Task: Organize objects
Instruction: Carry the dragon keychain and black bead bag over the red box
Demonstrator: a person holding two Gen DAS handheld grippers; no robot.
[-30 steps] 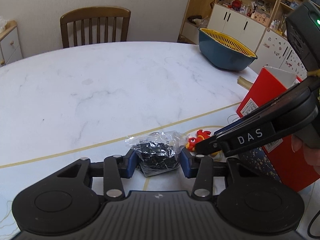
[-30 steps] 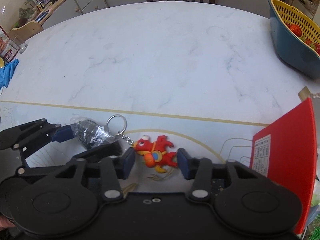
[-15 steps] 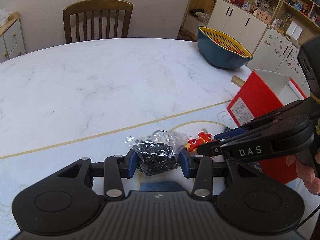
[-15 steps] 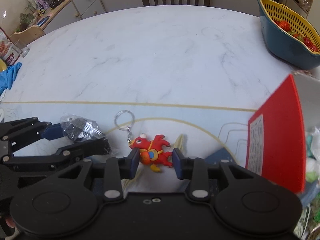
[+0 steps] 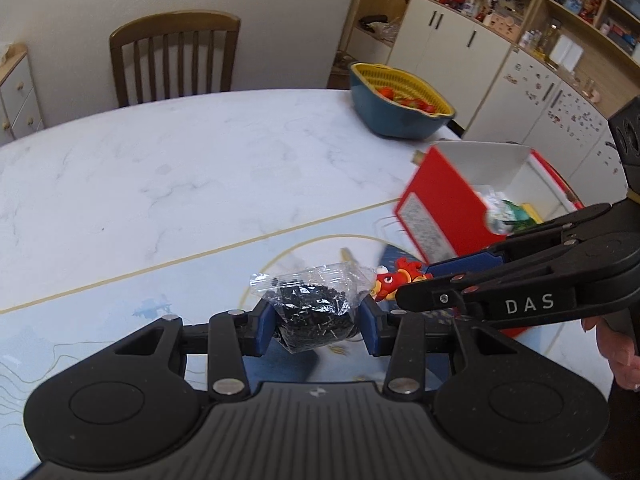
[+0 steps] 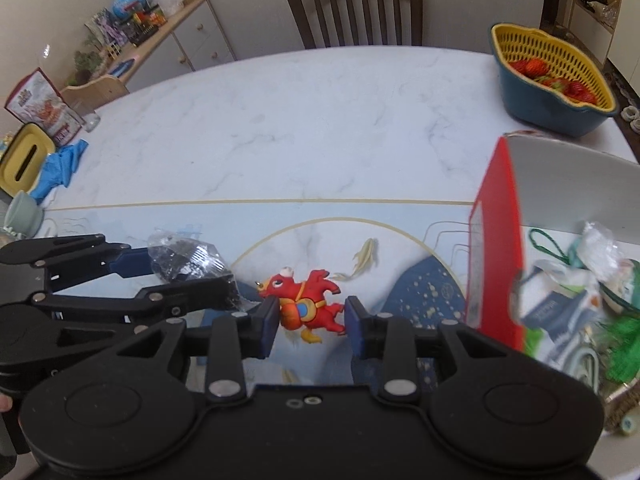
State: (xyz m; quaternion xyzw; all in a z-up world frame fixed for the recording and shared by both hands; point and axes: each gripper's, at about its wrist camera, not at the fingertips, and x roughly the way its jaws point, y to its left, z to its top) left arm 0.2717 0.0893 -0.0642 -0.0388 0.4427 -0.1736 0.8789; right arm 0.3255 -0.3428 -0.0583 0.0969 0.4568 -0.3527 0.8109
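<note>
My left gripper (image 5: 316, 326) is shut on a clear plastic bag of small black pieces (image 5: 310, 310) and holds it above the table. My right gripper (image 6: 310, 326) is shut on a red dragon keychain (image 6: 306, 306), also lifted. The keychain shows in the left wrist view (image 5: 394, 278) beside the bag, and the bag shows in the right wrist view (image 6: 182, 258). A red open box (image 6: 498, 264) with several items inside stands to the right; it also shows in the left wrist view (image 5: 438, 208).
A blue and yellow colander of strawberries (image 6: 554, 80) sits at the table's far right. A wooden chair (image 6: 354, 8) stands behind the table. A blue cloth (image 6: 60, 170), a yellow tissue box (image 6: 26, 158) and a glass sit at the far left edge.
Both grippers have risen off the table with their objects, the bag in the left and the keychain in the right. The red box's inside has come into view.
</note>
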